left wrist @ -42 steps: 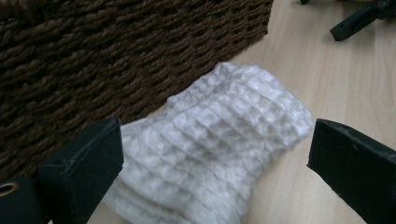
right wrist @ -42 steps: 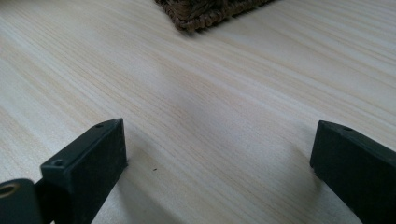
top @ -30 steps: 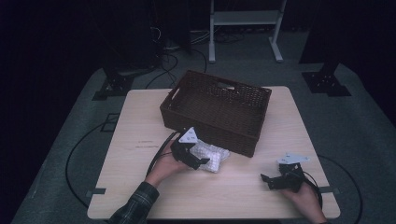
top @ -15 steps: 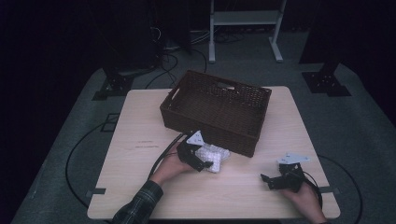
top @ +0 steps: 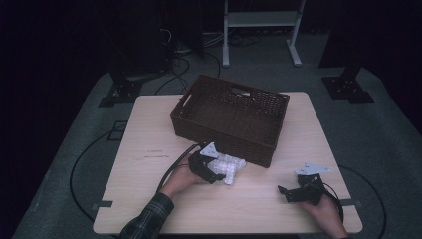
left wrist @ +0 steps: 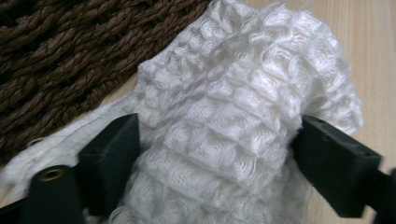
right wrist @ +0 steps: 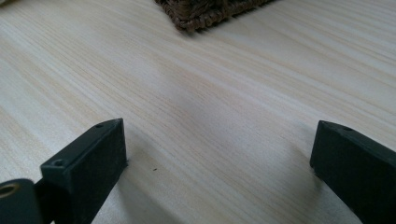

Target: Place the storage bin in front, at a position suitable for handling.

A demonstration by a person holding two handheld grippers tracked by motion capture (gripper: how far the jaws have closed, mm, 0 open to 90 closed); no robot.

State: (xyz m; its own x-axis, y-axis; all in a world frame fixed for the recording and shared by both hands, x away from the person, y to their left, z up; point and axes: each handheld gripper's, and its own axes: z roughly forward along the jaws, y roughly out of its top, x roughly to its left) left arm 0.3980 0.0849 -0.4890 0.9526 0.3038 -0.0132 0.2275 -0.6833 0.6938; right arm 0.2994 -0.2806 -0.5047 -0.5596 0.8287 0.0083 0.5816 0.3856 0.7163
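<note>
Closing on the white cloth (left wrist: pixel 224 140), left tongs (left wrist: pixel 215 154) pinch it on the wooden table (top: pixel 149 139); right tongs (right wrist: pixel 219 163) spread.

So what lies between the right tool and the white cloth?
Bare tabletop: in the high view nothing lies between the right tool and the white cloth, which sits by the wicker basket.

White cloth (left wrist: pixel 233 121) near end cut off by bottom edge; left tongs (top: pixel 215 175) hide part of it.
</note>
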